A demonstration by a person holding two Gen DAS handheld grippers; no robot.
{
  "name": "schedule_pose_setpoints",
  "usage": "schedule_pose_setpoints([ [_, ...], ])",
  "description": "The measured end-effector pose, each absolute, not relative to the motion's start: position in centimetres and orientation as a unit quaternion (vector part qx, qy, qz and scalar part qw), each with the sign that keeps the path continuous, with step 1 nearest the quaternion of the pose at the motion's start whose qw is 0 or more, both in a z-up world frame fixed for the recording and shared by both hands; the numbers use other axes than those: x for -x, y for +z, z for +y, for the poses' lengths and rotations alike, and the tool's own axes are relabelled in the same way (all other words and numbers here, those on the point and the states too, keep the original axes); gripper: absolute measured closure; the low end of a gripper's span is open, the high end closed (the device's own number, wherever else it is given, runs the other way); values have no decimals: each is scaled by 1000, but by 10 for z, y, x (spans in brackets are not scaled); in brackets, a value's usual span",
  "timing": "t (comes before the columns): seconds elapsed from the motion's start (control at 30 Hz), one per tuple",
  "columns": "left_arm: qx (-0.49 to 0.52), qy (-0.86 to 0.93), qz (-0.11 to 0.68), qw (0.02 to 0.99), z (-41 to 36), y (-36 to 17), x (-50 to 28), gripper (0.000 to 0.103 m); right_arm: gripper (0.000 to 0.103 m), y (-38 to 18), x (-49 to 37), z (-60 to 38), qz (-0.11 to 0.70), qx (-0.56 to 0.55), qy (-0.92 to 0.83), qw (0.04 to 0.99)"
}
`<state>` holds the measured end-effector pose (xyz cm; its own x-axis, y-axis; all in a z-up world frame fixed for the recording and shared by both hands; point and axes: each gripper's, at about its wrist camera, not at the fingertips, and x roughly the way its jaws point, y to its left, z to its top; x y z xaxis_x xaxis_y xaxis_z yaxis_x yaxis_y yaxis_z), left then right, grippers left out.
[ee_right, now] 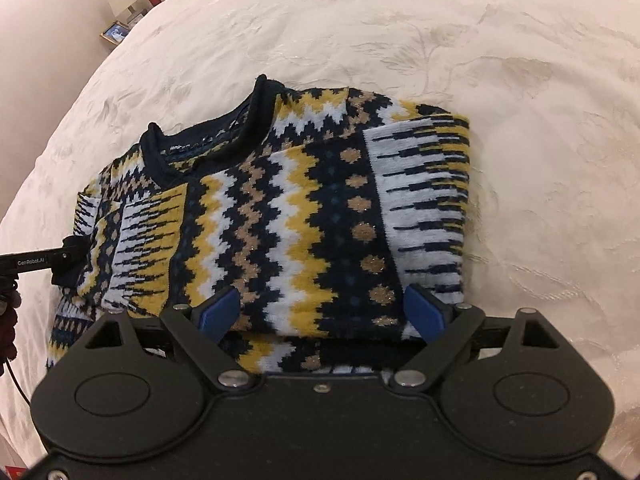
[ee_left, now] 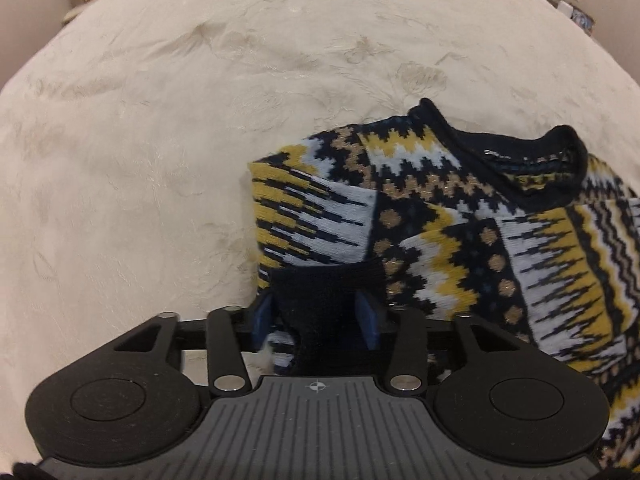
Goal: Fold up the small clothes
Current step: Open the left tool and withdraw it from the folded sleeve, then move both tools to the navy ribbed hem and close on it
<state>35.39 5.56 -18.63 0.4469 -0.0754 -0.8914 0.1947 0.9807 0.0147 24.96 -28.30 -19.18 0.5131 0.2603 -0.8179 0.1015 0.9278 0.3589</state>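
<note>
Left gripper (ee_left: 316, 316): black body, ribbed grey top plate with a small crosshair mark at 12 o'clock, two round black discs at 9 and 3 o'clock, silver screws on the link arms, blue fingers (ee_left: 262, 318).

Right gripper (ee_right: 320, 312): plain black plate, same discs, silver screws, blue fingers (ee_right: 218, 312).

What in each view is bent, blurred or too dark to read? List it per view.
Left wrist view: fisheye bows the cream embossed bedspread into a dome; the navy, yellow and white knitted sweater blurs near the right edge. Right wrist view: same bowing; soft, even light; corners go dark.
</note>
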Motion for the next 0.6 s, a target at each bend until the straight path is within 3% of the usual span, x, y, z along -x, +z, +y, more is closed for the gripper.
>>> schedule_pose_setpoints([
  [0.03, -63, -65, 520, 849, 58, -187, -354, 36, 13, -192, -250, -283, 492, -183, 46, 850],
  [0.07, -63, -52, 522, 849, 61, -188, -354, 34, 12, -191, -251, -282, 493, -181, 45, 850],
  [0.23, -56, -16, 530, 846, 76, -181, -349, 34, 12, -185, -248, -279, 494, -179, 35, 850],
  [0.4, -42, -50, 523, 850, 82, -161, -326, 33, 2, -169, -232, -277, 483, -185, 27, 855],
  [0.5, -39, -74, 528, 845, 80, -151, -305, 12, 0, -159, -215, -274, 479, -186, 29, 857],
  [0.6, -46, -94, 521, 847, 77, -145, -279, 5, 0, -156, -197, -267, 485, -181, 38, 855],
])
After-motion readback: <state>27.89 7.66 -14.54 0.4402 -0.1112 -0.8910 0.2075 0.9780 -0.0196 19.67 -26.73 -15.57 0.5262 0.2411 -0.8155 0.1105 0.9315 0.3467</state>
